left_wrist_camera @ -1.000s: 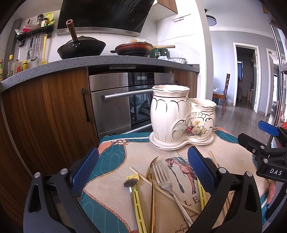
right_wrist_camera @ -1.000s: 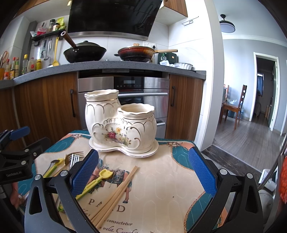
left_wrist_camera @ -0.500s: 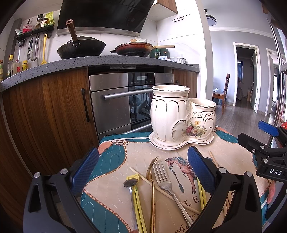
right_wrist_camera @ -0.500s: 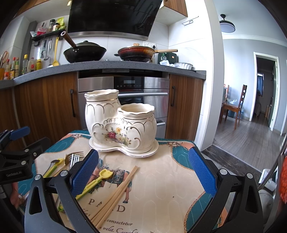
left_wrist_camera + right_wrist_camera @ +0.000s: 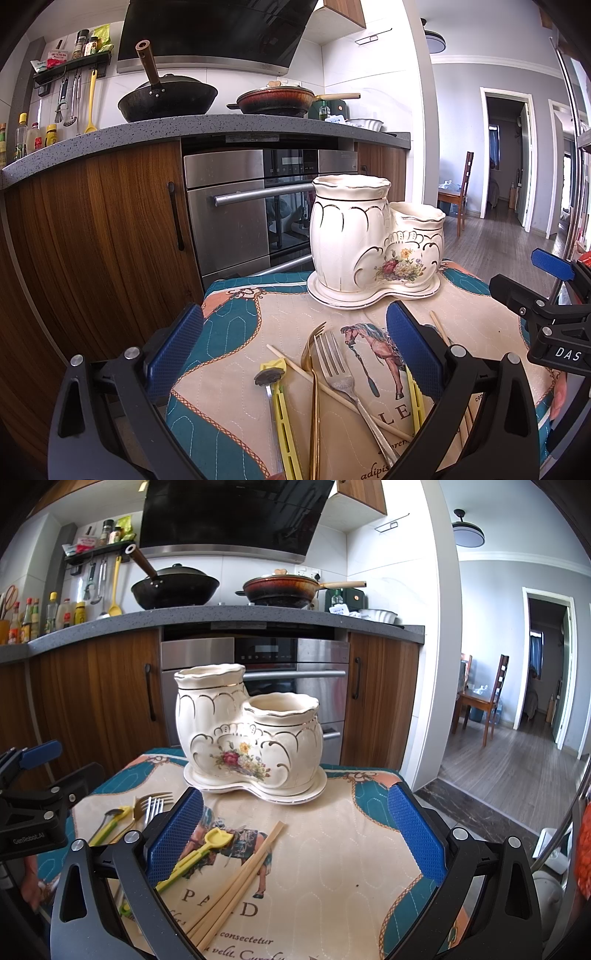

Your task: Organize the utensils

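Nothing has moved in the last second: both tongs sit exactly where they were, so the sorting has not begun and every utensil is still to be picked up. Nearest the left tongs (image 5: 295, 347), spread wide and empty, lie a silver metal fork (image 5: 338, 373), a gold-coloured fork (image 5: 314, 376), a single pale wooden chopstick (image 5: 332, 386) crossing under them, and a yellow plastic-handled spoon (image 5: 279, 406) with a small steel bowl. The right tongs (image 5: 295, 827), also wide and gripping nothing, hover over a bundle of pale wooden chopsticks (image 5: 240, 878) and a yellow plastic scoop (image 5: 207, 847). All rest on the surface under a quilted cream-and-teal cloth with a horse picture (image 5: 351, 842); its print reads "P A", "D", "consectetur" on the right view and "L E" on the left. The far tongs carry "DAS" in the left view and "GenRobot.AI" in the right. Beyond stands the cream ceramic twin-pot utensil holder with painted flowers (image 5: 247, 738), both pots apparently empty, and behind it a steel oven (image 5: 255, 664) below the dark wok (image 5: 173, 587).
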Demonstrator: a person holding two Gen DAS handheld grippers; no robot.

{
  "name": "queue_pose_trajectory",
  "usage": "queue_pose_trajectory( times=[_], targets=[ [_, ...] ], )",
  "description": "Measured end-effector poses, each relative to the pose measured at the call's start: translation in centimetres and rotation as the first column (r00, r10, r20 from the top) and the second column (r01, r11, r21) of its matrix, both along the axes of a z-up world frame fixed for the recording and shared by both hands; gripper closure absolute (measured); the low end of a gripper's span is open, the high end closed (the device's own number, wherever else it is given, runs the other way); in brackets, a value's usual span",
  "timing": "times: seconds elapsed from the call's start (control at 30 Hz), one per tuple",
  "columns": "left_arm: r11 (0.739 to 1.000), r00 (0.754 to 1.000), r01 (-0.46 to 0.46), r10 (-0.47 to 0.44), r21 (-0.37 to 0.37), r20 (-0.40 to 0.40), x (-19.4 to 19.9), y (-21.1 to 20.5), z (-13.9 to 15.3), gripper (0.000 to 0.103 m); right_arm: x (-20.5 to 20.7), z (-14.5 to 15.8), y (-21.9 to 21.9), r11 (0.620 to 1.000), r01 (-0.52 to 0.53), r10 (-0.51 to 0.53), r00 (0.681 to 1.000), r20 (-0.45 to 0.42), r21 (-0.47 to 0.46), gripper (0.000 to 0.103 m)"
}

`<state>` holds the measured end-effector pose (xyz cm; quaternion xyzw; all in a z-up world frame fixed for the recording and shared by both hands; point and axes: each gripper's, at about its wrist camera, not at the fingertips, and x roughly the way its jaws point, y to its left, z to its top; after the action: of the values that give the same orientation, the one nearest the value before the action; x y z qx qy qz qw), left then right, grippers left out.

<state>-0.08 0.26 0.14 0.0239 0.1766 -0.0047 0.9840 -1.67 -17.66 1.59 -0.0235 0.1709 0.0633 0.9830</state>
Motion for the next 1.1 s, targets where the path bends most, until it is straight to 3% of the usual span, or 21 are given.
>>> queue_pose_trajectory(
  times=[1.1],
  targets=[
    [1.0, 1.0, 0.003, -0.002, -0.012, 0.006, 0.0, -0.05, 0.04, 0.005, -0.1, -0.1, -0.17, 1.0, -0.015, 0.015, 1.0, -0.012, 0.011, 0.004]
  ],
)
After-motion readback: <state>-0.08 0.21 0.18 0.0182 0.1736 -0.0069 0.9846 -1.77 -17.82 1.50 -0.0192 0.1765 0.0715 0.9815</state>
